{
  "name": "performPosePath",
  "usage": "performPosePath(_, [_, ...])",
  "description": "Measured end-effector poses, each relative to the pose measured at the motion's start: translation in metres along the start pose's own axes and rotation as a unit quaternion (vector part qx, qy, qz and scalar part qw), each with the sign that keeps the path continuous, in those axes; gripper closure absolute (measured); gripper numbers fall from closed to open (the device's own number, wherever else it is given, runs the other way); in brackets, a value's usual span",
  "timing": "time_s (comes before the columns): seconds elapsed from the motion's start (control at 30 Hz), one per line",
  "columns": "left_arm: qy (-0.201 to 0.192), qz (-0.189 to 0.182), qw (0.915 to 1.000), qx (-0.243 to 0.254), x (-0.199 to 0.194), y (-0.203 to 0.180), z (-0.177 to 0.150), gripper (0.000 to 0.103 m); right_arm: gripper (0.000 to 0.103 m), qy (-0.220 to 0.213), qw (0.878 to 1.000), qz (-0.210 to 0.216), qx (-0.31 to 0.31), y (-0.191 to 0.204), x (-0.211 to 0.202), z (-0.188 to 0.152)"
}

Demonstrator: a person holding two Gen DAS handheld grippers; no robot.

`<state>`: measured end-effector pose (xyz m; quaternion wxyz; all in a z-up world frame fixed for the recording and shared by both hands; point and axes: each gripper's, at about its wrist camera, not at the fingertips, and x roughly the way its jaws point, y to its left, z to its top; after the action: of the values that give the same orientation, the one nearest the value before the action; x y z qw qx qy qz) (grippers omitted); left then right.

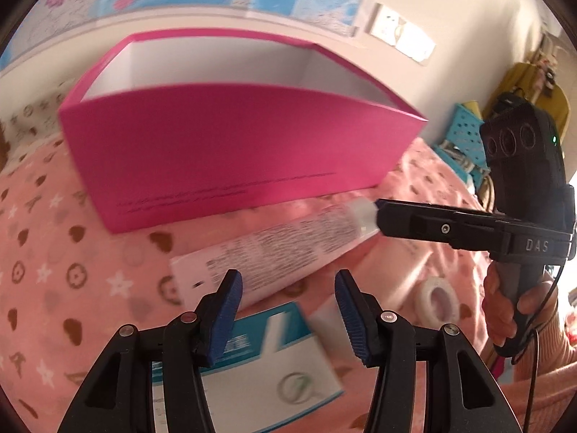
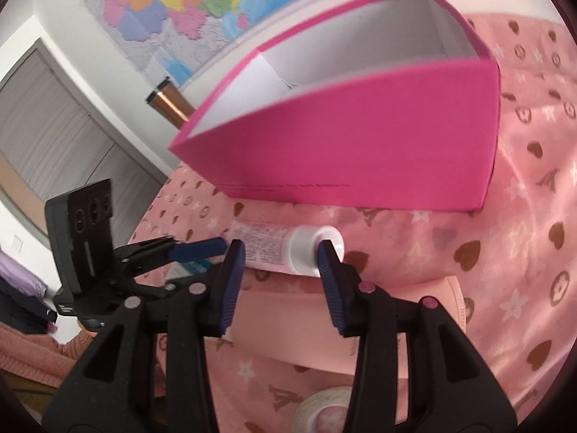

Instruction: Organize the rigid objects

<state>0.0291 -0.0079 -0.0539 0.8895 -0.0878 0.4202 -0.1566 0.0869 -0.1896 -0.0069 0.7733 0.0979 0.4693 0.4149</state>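
An open-topped magenta box (image 1: 234, 144) with a white inside stands on the pink patterned blanket, and the right wrist view shows its front wall (image 2: 360, 144). In front of it lies a white tube (image 1: 281, 252) with small print, its cap (image 2: 310, 249) pointing right. My left gripper (image 1: 288, 288) is open just above the tube's flat end and a teal-and-white carton (image 1: 274, 357). My right gripper (image 2: 281, 259) is open, its fingers straddling the tube near the cap without pressing it. Each gripper appears in the other's view: right (image 1: 378, 216), left (image 2: 202, 256).
A white tape roll (image 1: 440, 297) lies on the blanket at the right, also low in the right wrist view (image 2: 321, 411). A flat peach card or box (image 2: 324, 324) lies under my right gripper. A copper cylinder (image 2: 169, 103) lies behind the magenta box. A map hangs on the wall.
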Motion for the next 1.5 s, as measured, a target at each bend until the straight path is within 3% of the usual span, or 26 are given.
performPosePath(0.1, [-0.012,-0.001,0.9999,0.01,-0.005,-0.007,0.001,0.05,0.057,-0.005,1.0,-0.006,-0.024,0.015,-0.002,0.005])
performPosePath(0.53, [-0.058,0.092,0.9916,0.069,-0.022,-0.008,0.01,0.049,0.055,0.0,0.996,0.035,-0.082,0.064,0.022,0.023])
performPosePath(0.6, [-0.061,0.102,0.9898,0.079,-0.021,-0.012,0.012,0.055,0.055,-0.001,0.996,0.035,-0.083,0.065,0.024,0.025])
performPosePath(0.67, [-0.051,0.098,0.9901,0.086,-0.019,-0.012,0.014,0.084,0.055,0.002,0.995,0.051,-0.081,0.066,0.025,0.026])
performPosePath(0.8, [-0.048,0.11,0.9893,0.083,-0.013,-0.01,0.015,0.091,0.055,0.001,0.995,0.056,-0.083,0.069,0.029,0.025])
performPosePath(0.87, [-0.045,0.102,0.9914,0.069,-0.013,-0.005,0.015,0.091,0.055,-0.005,0.996,0.061,-0.061,0.06,0.026,0.024])
performPosePath(0.97, [-0.041,0.093,0.9929,0.061,-0.018,0.003,0.013,0.087,0.055,-0.004,0.999,0.022,-0.028,0.035,0.025,0.02])
performPosePath(1.0, [-0.04,0.093,0.9935,0.052,-0.02,0.007,0.011,0.083,0.055,0.0,1.0,0.013,-0.017,0.027,0.026,0.018])
performPosePath(1.07, [-0.039,0.094,0.9944,0.027,-0.024,0.02,0.01,0.062,0.055,0.011,1.0,-0.013,0.011,0.008,0.029,0.012])
performPosePath(1.13, [-0.039,0.092,0.995,0.0,-0.03,0.036,0.007,0.055,0.055,0.02,0.999,-0.025,0.025,-0.003,0.034,0.009])
performPosePath(1.23, [-0.023,0.09,0.9951,-0.031,-0.032,0.054,0.001,0.055,0.055,0.034,0.999,-0.023,0.028,-0.008,0.045,0.007])
performPosePath(1.5, [0.008,0.061,0.9967,-0.052,-0.027,0.067,-0.015,0.055,0.055,0.048,0.999,-0.02,0.012,0.004,0.055,0.005])
